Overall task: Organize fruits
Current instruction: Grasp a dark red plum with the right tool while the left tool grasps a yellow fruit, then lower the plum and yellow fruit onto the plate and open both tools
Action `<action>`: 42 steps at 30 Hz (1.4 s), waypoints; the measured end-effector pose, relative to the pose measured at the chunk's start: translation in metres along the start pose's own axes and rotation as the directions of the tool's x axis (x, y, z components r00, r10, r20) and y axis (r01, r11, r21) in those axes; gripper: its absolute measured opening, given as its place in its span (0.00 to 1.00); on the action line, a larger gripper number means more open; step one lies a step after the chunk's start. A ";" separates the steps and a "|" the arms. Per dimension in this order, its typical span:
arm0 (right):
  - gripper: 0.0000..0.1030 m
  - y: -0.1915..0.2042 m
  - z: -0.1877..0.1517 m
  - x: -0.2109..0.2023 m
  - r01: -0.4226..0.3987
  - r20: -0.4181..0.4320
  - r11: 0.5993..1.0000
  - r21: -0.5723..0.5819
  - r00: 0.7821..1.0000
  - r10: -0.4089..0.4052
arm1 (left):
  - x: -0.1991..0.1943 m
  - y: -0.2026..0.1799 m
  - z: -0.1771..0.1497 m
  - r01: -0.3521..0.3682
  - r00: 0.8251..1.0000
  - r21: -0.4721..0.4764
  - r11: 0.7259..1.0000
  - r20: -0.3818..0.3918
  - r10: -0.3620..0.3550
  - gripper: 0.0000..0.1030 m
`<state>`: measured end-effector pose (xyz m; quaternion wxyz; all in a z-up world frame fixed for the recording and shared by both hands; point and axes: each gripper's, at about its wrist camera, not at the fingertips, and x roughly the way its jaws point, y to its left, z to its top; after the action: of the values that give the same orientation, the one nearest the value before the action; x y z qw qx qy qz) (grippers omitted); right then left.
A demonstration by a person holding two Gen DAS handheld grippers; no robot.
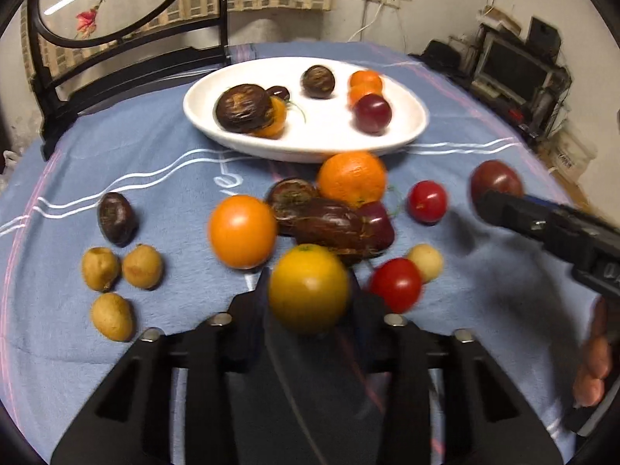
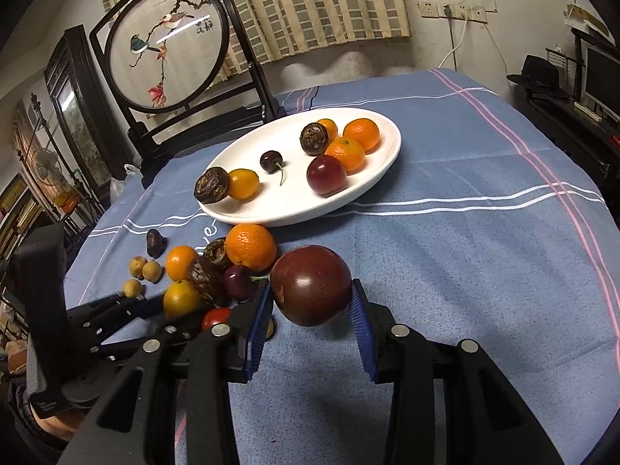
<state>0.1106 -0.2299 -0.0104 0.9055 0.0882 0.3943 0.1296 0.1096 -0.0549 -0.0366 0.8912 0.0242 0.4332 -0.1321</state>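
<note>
My left gripper (image 1: 309,290) is shut on a yellow-orange kumquat (image 1: 309,288), held just above the cloth; it also shows in the right wrist view (image 2: 181,298). My right gripper (image 2: 310,306) is shut on a dark purple plum (image 2: 311,285), seen in the left wrist view (image 1: 496,182) at the right. A white oval plate (image 2: 372,186) at the back holds several fruits: small oranges, a plum, a cherry, dark wrinkled fruits. Loose fruit lies in a pile in front of the plate: an orange (image 1: 352,176), a small orange (image 1: 242,230), red cherry tomatoes (image 1: 427,200).
Three tan longans (image 1: 112,283) and a dark chestnut-like fruit (image 1: 117,217) lie at the left on the blue tablecloth (image 2: 484,252). A black-framed round embroidery screen (image 2: 164,44) stands behind the plate. Shelves and electronics are at the far right.
</note>
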 end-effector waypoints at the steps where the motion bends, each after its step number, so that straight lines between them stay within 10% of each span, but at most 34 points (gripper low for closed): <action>1: 0.40 -0.002 0.000 0.001 0.005 -0.001 1.000 0.006 1.000 -0.005 | -0.001 0.001 -0.001 0.002 1.000 -0.009 1.000 -0.004 -0.002 0.34; 13: 0.40 0.005 0.019 -0.010 -0.037 0.072 0.998 0.048 0.997 0.033 | -0.051 0.003 0.055 0.052 0.994 -0.036 0.998 0.100 -0.048 0.34; 28: 0.42 0.020 0.074 0.073 -0.118 -0.043 0.992 0.045 0.992 0.119 | 0.032 0.023 0.146 -0.002 0.999 -0.112 0.994 0.035 0.006 0.35; 32: 0.51 0.012 0.075 0.070 -0.146 -0.020 0.987 0.067 0.989 0.147 | 0.036 0.020 0.148 -0.020 0.998 -0.112 0.993 0.053 0.026 0.56; 42: 0.51 0.008 0.064 0.045 -0.142 0.006 0.988 0.059 0.990 0.141 | -0.008 0.030 0.104 -0.055 0.993 -0.121 0.991 0.096 0.067 0.64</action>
<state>0.1863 -0.2120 0.0035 0.8914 0.1430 0.3899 0.1816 0.1926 -0.0403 0.0321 0.9152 -0.0219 0.3943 -0.0799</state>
